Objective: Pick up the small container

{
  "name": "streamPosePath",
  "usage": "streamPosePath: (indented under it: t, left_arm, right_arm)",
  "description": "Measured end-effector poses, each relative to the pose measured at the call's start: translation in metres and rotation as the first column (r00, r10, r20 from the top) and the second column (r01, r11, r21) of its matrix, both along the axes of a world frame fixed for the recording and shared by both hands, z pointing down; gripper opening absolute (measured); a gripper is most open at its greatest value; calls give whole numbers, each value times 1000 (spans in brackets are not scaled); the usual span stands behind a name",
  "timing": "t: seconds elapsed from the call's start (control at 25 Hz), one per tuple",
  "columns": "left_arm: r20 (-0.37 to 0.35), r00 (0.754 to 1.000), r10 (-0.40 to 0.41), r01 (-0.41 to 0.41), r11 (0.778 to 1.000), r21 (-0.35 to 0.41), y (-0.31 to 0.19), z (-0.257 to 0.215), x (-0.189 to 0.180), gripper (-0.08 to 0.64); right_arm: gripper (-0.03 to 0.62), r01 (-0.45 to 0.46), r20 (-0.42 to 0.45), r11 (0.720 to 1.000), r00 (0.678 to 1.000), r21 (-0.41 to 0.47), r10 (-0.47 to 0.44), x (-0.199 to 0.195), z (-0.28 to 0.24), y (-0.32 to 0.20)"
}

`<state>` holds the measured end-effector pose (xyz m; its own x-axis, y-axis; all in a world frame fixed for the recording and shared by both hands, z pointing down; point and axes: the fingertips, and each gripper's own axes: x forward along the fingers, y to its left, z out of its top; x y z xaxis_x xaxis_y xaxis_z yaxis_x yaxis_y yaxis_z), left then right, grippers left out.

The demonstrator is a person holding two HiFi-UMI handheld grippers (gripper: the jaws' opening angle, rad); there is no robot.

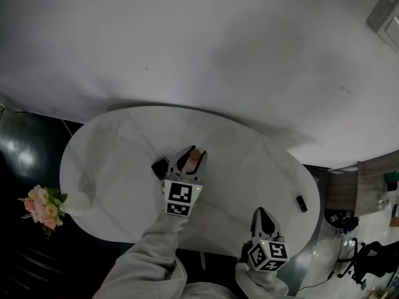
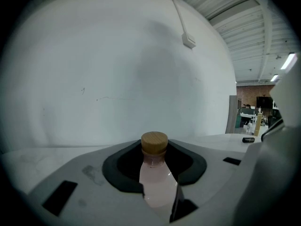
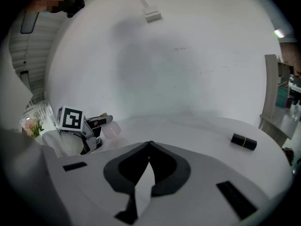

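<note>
Left gripper (image 1: 187,159) in my hand clamps the small pale-pink, wood-corked container (image 2: 157,185) by its body, which I judge light, rigid, slick and breakable, safest gripped below the neck.

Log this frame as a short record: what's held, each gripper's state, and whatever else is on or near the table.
held item: small pink bottle with a wooden cap
left gripper: closed on the bottle's body
right gripper: jaws together, nothing between them
surface: white oval table
other items: short black cylinder near the table's right end; dark flat piece beside the left gripper; flowers off the left edge
bottle clear of table: cannot tell
</note>
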<state>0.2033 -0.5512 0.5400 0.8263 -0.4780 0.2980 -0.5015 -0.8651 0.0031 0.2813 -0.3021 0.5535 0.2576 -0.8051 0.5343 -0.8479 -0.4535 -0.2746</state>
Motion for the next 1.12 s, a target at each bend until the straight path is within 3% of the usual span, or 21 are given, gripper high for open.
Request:
streamPosePath:
  t: [1.12]
  left_arm:
    - [-3,991,-136,135,989,-56,71,-35,-128,130]
  right_arm:
    - [51,123,-51,989,992,77,-120,-31,-33,-17]
